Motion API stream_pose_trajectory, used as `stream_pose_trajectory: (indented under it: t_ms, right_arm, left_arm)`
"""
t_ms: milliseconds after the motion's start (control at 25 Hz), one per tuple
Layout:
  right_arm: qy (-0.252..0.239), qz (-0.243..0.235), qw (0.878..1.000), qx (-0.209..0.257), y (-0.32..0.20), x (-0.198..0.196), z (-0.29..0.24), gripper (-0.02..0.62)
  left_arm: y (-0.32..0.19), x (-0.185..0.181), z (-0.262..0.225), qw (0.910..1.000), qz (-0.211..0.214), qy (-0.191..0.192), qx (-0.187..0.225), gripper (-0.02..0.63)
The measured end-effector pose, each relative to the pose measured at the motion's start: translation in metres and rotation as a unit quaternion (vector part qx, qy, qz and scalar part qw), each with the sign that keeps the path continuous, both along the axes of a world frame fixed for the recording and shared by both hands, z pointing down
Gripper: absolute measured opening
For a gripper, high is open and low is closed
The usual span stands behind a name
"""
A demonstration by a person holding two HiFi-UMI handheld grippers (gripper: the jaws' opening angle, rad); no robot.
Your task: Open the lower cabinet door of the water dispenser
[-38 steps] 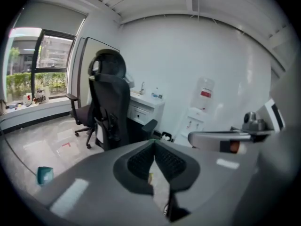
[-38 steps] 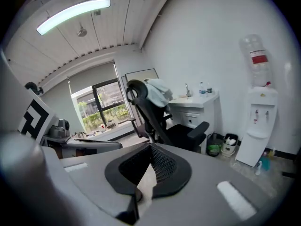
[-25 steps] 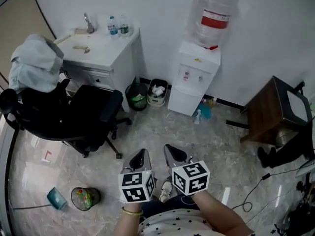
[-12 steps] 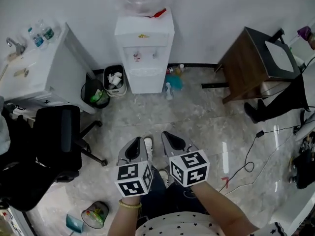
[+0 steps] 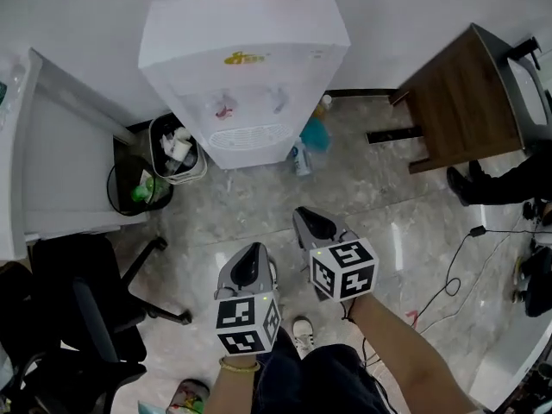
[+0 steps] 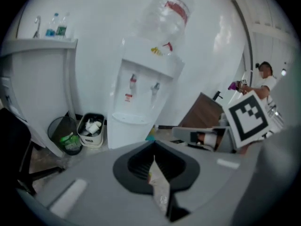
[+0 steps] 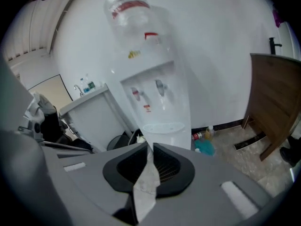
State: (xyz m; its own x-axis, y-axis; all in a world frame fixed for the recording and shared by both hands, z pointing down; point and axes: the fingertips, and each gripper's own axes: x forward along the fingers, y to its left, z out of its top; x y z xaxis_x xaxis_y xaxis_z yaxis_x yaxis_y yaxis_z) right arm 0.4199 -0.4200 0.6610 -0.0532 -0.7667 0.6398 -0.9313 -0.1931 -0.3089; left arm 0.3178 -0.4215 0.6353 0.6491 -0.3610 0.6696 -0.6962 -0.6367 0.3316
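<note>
The white water dispenser [image 5: 246,50] stands against the wall, with its drip tray [image 5: 250,134] facing me. In the head view its lower front is hidden under the tray. The left gripper view shows the lower cabinet front [image 6: 123,134] as a flat white panel, apparently closed. Both grippers hang over the marble floor, well short of the dispenser. My left gripper [image 5: 252,253] is shut with nothing in it, its jaws together [image 6: 153,158]. My right gripper [image 5: 302,216] is slightly ahead, also shut and empty [image 7: 149,149].
A white sink cabinet [image 5: 60,171] stands at the left, with a black bin [image 5: 138,188] and a small white bin [image 5: 177,149] beside the dispenser. Cleaning bottles [image 5: 312,134] lie at its right. A brown table [image 5: 466,102], an office chair [image 5: 86,317] and floor cables [image 5: 457,274] flank me.
I have come much closer to the dispenser, which now fills the top of the head view. Both grippers moved forward and down toward it, still shut.
</note>
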Motion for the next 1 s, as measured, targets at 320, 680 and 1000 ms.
stream_pose_trajectory:
  t_ms: [320,680,1000]
  right_arm:
    - [0.082,0.022,0.996,0.002,-0.095,0.096,0.177,0.157]
    - [0.133,-0.021,0.991,0.009,-0.149,0.139,0.254,0.309]
    - [0.114,-0.024,0.993,0.014,-0.161,0.137,0.255,0.296]
  left_arm:
    - [-0.062,0.022,0.168,0.9981,-0.011,-0.044,-0.043,0.008]
    - [-0.069,0.022,0.242,0.9961,0.02,-0.054,-0.066,0.008]
    - [-0.062,0.006,0.252,0.9945,0.015,-0.067,-0.079,0.008]
